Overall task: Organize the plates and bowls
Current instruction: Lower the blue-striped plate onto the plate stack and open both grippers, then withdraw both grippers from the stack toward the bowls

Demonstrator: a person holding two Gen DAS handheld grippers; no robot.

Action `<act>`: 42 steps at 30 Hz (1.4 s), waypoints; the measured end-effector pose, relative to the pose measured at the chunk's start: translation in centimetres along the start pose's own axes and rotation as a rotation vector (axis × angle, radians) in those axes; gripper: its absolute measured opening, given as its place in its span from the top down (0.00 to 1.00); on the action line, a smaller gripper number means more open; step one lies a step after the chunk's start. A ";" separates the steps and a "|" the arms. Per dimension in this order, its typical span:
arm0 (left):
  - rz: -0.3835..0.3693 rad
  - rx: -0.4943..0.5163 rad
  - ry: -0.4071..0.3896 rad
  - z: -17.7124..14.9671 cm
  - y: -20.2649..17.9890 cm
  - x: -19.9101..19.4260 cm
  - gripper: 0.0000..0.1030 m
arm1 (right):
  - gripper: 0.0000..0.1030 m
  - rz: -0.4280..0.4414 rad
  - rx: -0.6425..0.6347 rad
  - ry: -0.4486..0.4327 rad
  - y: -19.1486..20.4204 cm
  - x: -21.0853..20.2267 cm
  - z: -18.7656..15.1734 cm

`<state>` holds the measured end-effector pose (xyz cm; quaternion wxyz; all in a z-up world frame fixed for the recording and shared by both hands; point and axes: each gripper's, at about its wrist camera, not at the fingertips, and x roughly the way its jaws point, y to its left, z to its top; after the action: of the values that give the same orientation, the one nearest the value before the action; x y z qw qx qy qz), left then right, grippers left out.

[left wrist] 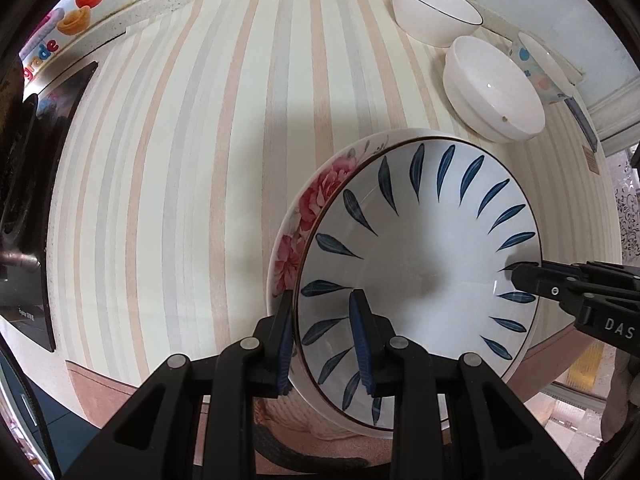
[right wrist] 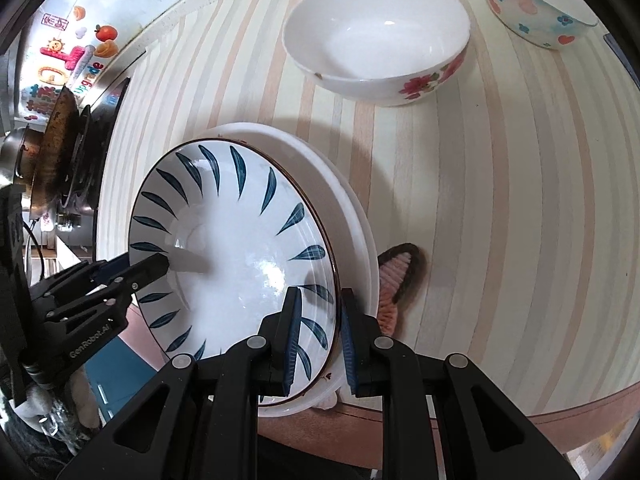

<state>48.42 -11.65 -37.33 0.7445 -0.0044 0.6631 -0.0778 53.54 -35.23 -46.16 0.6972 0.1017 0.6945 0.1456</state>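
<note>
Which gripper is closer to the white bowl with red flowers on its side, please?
Right. The right gripper grips the plates' rim on the side facing the flowered bowl; the left gripper grips the opposite rim, farther away.

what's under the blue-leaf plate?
The blue-leaf plate sits nested in a larger white plate with pink flowers, its rim showing along one side. The lower plate's centre is covered; anything beneath it cannot be seen.

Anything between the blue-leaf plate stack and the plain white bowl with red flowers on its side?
Nothing. In the right wrist view, only bare striped tabletop separates the blue-leaf plate stack from the white bowl with red flowers; they stand apart.
</note>
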 end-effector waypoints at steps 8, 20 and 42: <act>0.048 0.009 0.008 0.0 -1.6 1.2 0.76 | 0.79 0.074 0.049 0.008 -1.9 -1.3 0.1; 0.055 0.039 -0.145 -2.3 -3.0 -5.1 0.76 | 0.79 -0.056 0.040 -0.098 -0.6 -5.4 -3.4; -0.050 0.083 -0.428 -13.4 -1.4 -22.1 0.32 | 0.29 -0.149 0.006 -0.430 14.2 -21.0 -20.8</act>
<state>32.59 -9.08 -16.98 0.8657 -0.0067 0.4857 -0.1210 32.02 -30.42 -21.85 0.8377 0.0809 0.5361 0.0664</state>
